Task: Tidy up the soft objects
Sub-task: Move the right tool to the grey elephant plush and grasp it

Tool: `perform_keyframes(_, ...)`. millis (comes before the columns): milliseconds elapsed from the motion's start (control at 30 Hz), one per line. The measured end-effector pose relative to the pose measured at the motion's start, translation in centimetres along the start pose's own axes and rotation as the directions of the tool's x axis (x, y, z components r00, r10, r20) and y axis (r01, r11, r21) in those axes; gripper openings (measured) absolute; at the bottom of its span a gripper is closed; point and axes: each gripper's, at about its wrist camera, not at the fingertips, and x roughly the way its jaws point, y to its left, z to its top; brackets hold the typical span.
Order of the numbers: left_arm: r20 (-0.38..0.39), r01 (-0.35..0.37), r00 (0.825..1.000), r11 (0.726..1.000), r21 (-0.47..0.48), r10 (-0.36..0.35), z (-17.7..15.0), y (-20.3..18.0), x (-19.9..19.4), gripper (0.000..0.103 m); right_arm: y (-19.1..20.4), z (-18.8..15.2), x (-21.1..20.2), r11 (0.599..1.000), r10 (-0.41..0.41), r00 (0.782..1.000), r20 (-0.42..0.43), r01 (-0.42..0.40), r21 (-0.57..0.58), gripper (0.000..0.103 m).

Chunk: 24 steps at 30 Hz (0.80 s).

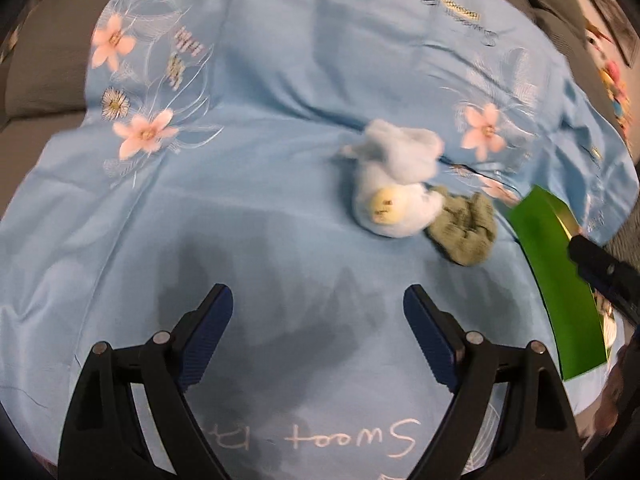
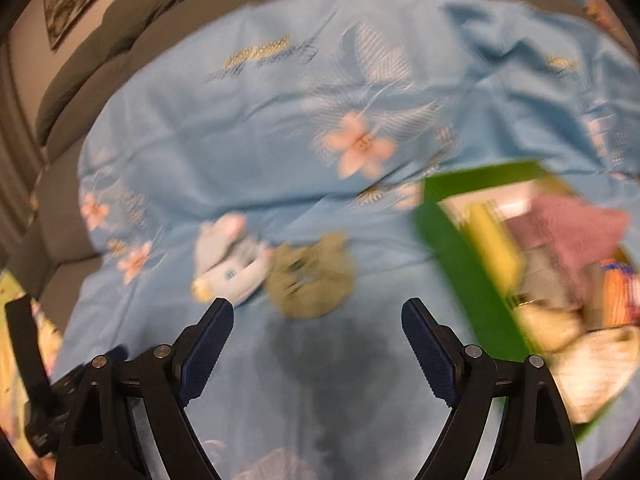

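Covering the sofa point(image 1: 44, 64) cushions, a pale blue floral sheet point(image 1: 280, 80) serves as the work surface — it is spread nearly flat, presumably so that loose soft items stand out against it and can be approached from above. At the sheet's right edge sits a green box point(image 2: 452, 264), seen obliquely; its open top faces up and already holds several soft things, among them a pink cloth point(image 2: 576, 228), a yellow piece and pale knitted items, which suggests it is the collecting container for the task. Two soft objects remain outside it on the sheet: a light blue plush toy point(image 1: 394, 184), lying on its side with a cream snout toward the left wrist camera, and an olive-green crumpled cloth point(image 1: 464, 226) touching the toy on the side nearer the box. Their position just beside the box makes each a short carry. The left hand-held gripper point(image 1: 318, 316) hovers above bare sheet short of the toy, jaws spread wide and holding nothing. The right hand-held gripper point(image 2: 318, 328) is likewise released and empty, its fingers framing the sheet just in front of the olive cloth — judged the likelier next pick, being closest to both this gripper and the box. The right view is motion-blurred, so finer detail of the box contents cannot be told.
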Motion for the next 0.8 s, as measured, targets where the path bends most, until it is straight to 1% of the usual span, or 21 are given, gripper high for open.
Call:
perform_keyframes(67,-0.031,0.018,0.999,0.999,-0.046,-0.019,0.4,1.0,0.6,0.087,1.4,0.4,1.9,0.999,0.037,0.999,-0.040,-0.036,0.012,0.087)
perform_keyframes(133,-0.040,0.032,0.999,0.997,-0.069,-0.035,0.5,1.6,0.9,0.087,2.9,0.8,3.6,0.998,0.062,0.996,-0.069,-0.062,0.009,0.087)
perform_keyframes(267,-0.038,-0.023,0.999,0.997,-0.078,0.021,0.8,2.5,0.9,0.087,6.0,2.1,6.5,0.997,0.080,0.991,-0.103,-0.082,-0.015,0.087)
perform_keyframes(367,-0.030,-0.023,0.999,0.995,-0.096,0.020,1.2,3.3,0.3,0.087,8.2,3.2,9.2,0.993,0.117,0.985,-0.123,-0.120,-0.014,0.087)
perform_keyframes(400,-0.026,-0.025,0.999,0.995,-0.099,0.023,1.3,3.5,0.2,0.087,8.8,3.3,10.2,0.993,0.115,0.983,-0.142,-0.118,-0.015,0.087)
perform_keyframes(467,-0.016,-0.043,0.999,0.995,-0.091,0.042,1.5,3.8,-0.2,0.087,10.1,3.2,12.9,0.996,0.061,0.977,-0.206,-0.071,-0.044,0.087)
perform_keyframes(533,-0.002,-0.066,0.998,0.994,-0.084,0.066,1.7,4.1,-0.4,0.087,10.6,3.1,14.6,0.997,0.028,0.974,-0.223,-0.042,-0.058,0.087)
perform_keyframes(567,0.003,-0.068,0.998,0.994,-0.089,0.069,1.8,4.4,-0.6,0.087,10.8,2.9,15.3,0.997,0.010,0.975,-0.223,-0.027,-0.071,0.085)
perform_keyframes(600,0.004,-0.065,0.998,0.993,-0.096,0.065,1.9,4.7,-0.7,0.087,10.8,2.8,15.8,0.997,0.002,0.974,-0.226,-0.020,-0.080,0.073)
perform_keyframes(633,0.003,-0.060,0.998,0.993,-0.102,0.061,2.0,4.9,-0.8,0.087,10.9,2.6,16.5,0.996,-0.003,0.971,-0.237,-0.018,-0.084,0.063)
perform_keyframes(667,0.003,-0.052,0.999,0.992,-0.111,0.052,2.1,5.1,-0.9,0.087,10.9,2.4,17.0,0.996,-0.008,0.968,-0.252,-0.013,-0.085,0.056)
perform_keyframes(700,0.006,-0.043,0.999,0.992,-0.121,0.044,2.2,5.4,-1.0,0.087,10.7,2.3,17.1,0.997,-0.004,0.969,-0.247,-0.016,-0.077,0.056)
perform_keyframes(733,0.008,-0.039,0.999,0.991,-0.126,0.040,2.3,5.4,-1.1,0.087,10.6,2.2,16.8,0.998,0.003,0.975,-0.223,-0.017,-0.062,0.056)
perform_keyframes(800,0.009,-0.039,0.999,0.990,-0.137,0.041,2.4,5.7,-1.2,0.087,10.3,2.2,16.0,0.998,0.010,0.977,-0.213,-0.022,-0.051,0.055)
